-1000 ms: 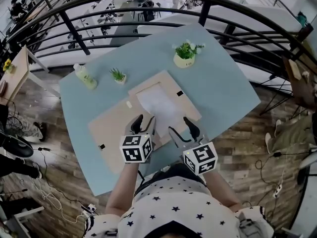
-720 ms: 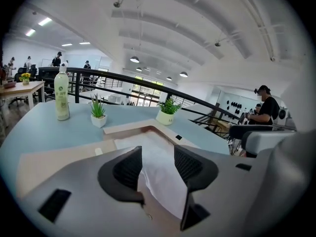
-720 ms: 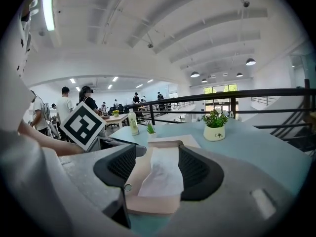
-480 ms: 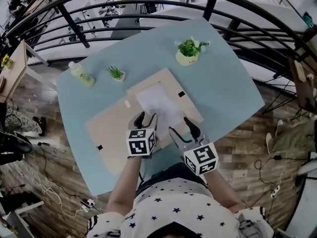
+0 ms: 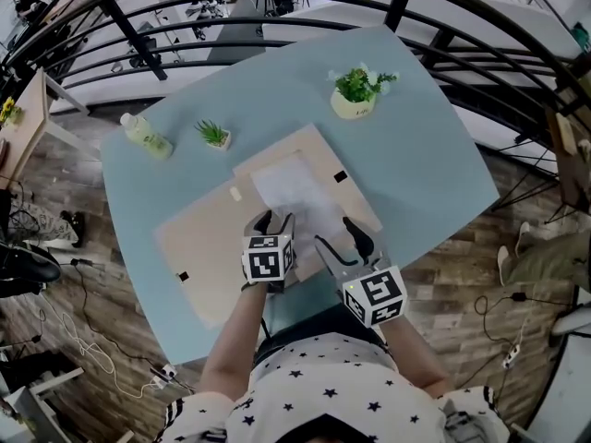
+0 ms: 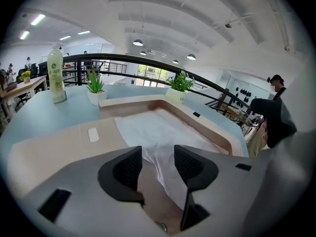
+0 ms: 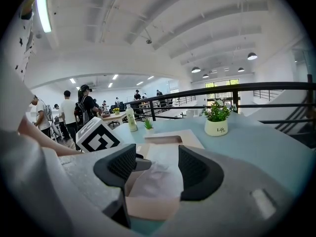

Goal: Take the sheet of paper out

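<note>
Fingers (image 6: 129, 168) apart, sheet of paper (image 5: 294, 190) beneath

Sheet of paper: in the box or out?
In: the sheet of paper lies rumpled within the raised rim of the open cardboard box, not lifted.

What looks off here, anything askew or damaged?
Only the sheet of paper: its near end is wrinkled and bunched, not flat on the beige box. The bottle, small plant and larger plant stand upright; nothing spilled.
</note>
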{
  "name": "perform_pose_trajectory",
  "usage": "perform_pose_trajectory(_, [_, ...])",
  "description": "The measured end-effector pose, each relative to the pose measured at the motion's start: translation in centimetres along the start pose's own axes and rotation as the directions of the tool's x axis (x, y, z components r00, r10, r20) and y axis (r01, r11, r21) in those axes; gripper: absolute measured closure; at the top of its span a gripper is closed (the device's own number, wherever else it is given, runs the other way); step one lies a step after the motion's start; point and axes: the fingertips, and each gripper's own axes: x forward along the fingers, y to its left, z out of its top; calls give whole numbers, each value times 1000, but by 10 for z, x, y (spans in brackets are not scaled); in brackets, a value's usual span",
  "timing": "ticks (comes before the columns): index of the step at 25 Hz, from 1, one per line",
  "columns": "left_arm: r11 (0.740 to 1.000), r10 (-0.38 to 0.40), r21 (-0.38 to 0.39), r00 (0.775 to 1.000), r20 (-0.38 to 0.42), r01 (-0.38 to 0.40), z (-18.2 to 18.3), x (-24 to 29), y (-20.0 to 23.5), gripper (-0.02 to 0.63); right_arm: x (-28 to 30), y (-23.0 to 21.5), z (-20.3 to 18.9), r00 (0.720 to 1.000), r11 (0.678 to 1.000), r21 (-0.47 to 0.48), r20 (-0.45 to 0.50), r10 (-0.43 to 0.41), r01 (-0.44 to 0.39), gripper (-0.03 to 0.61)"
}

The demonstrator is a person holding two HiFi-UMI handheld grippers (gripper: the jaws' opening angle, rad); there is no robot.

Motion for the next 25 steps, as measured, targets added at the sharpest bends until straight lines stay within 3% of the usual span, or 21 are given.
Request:
perform_pose_trajectory(7, [1000,26,-8,998,-60,-26,-11,22,7,416,9,-5,-7,1000,1000,2,-26,14,-14,325])
perform_pose_trajectory(16, [995,96,44,992,-87,-93,-13,30,8,416,16,-6,-7,999,1000,2,-33,28,-28,325])
perform_pose_trajectory(18, [993,115,47,990,-85,-111,-13,30,12,428,17,-6,-6,999,1000,3,-33,28,-28,325])
perform_pose_trajectory(21, [988,152,50,985,-82,-148,-11,29,19,500,18,-5,-7,999,1000,2,-35,28,-28,325])
perform_pose_trajectory(25, [985,165,59,983,-86,-160,-11,28,20,519,15,-3,-8,999,1000,3,-35,26,-26,325])
